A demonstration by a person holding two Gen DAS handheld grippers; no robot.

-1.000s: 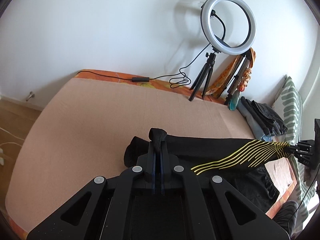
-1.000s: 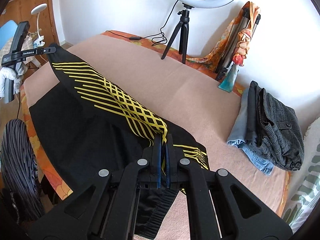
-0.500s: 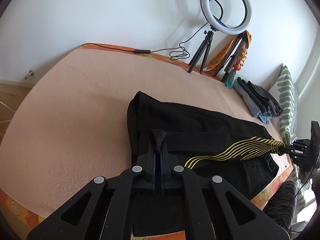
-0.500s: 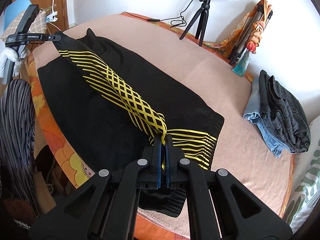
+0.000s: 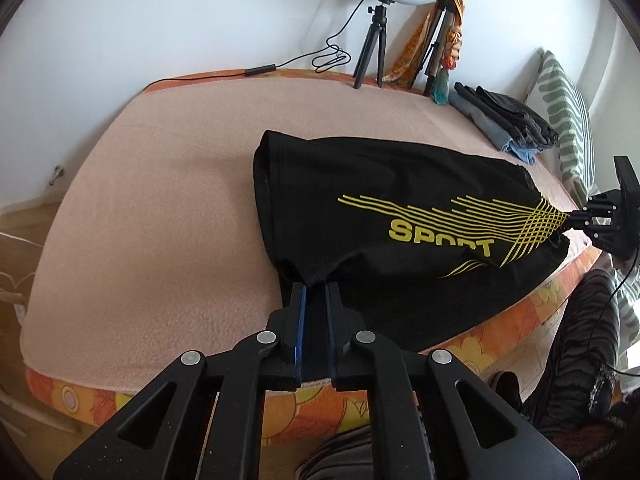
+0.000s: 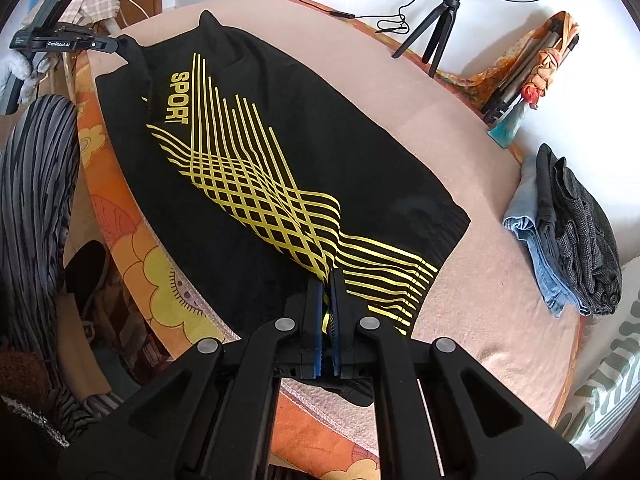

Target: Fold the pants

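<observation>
Black sport pants point(image 5: 380, 184) with yellow stripes and a "SPORT" print lie folded lengthwise on the pink blanket point(image 5: 160, 208), stretched between both grippers. My left gripper point(image 5: 316, 286) pinches a bunched corner at the leg end. Its jaws are opening a little, and the cloth is still caught between the tips. The right wrist view shows that same gripper point(image 6: 114, 43) at the far left with the corner lifted to it. At the waist end, my right gripper point(image 6: 327, 280) is shut on the striped fabric of the pants point(image 6: 280, 152). It appears in the left wrist view as the right gripper point(image 5: 576, 216).
A stack of folded clothes point(image 6: 568, 232) lies at the right near a striped pillow point(image 5: 568, 120). A ring light on a tripod point(image 5: 372, 52) stands at the far edge with a cable. The orange floral mattress edge point(image 5: 480, 332) is close. A person's striped leg point(image 6: 32, 184) stands beside it.
Both grippers came down toward the near bed edge. The pants' top layer now lies flatter, showing the SPORT print. A small gap has appeared between the left fingers.
</observation>
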